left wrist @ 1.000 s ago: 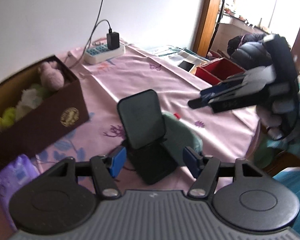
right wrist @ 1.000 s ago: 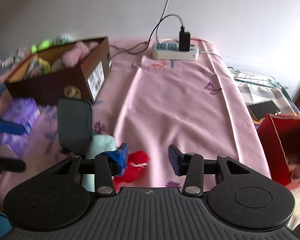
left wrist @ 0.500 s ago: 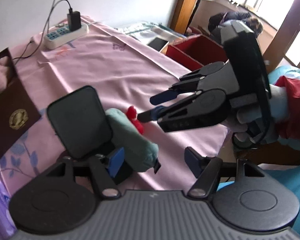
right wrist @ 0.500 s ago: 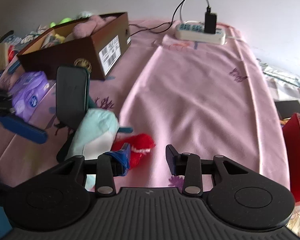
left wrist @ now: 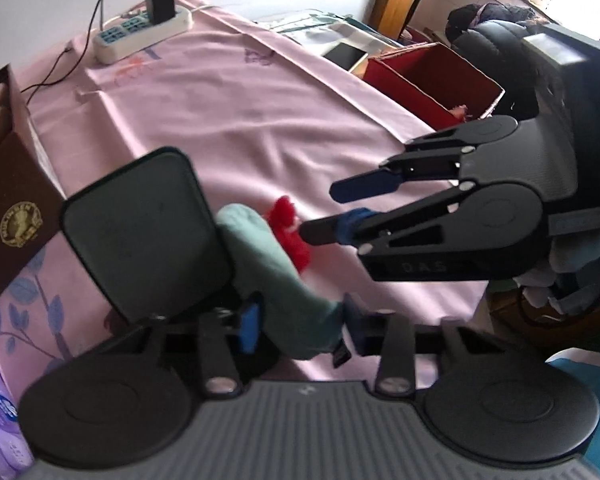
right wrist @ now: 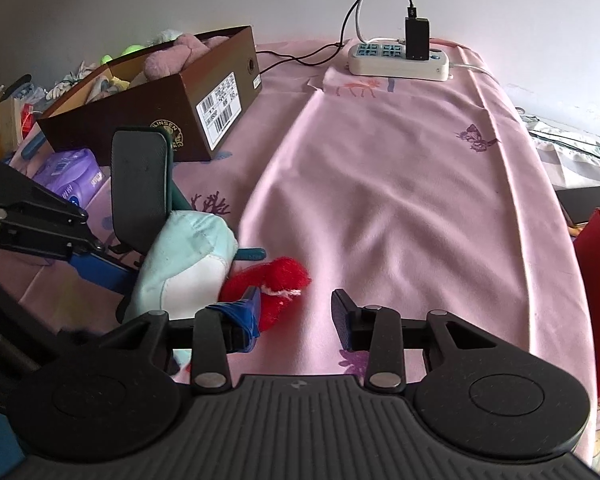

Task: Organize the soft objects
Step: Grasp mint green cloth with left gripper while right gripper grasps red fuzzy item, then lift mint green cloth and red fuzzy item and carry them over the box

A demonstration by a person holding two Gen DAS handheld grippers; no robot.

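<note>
A teal and white plush toy (left wrist: 276, 280) with a red tuft (left wrist: 290, 228) lies on the pink cloth, leaning against a black phone stand (left wrist: 144, 232). My left gripper (left wrist: 302, 330) is shut on the toy's near end, with a blue pad pressed to each side. My right gripper (right wrist: 296, 318) is open. Its left fingertip rests beside the red tuft (right wrist: 272, 280) and the teal body (right wrist: 184, 264), with nothing between the fingers. In the left wrist view the right gripper (left wrist: 318, 214) comes in from the right, its lower tip at the tuft.
A brown shoe box (right wrist: 160, 108) holding several plush toys stands at the back left. A purple tissue pack (right wrist: 68, 176) lies by it. A white power strip (right wrist: 398, 62) sits at the far edge. A red box (left wrist: 432, 84) stands off the table's right side.
My left gripper has moved in and narrowed until its pads press the teal toy. The right gripper has come closer, its lower tip now at the red tuft.
</note>
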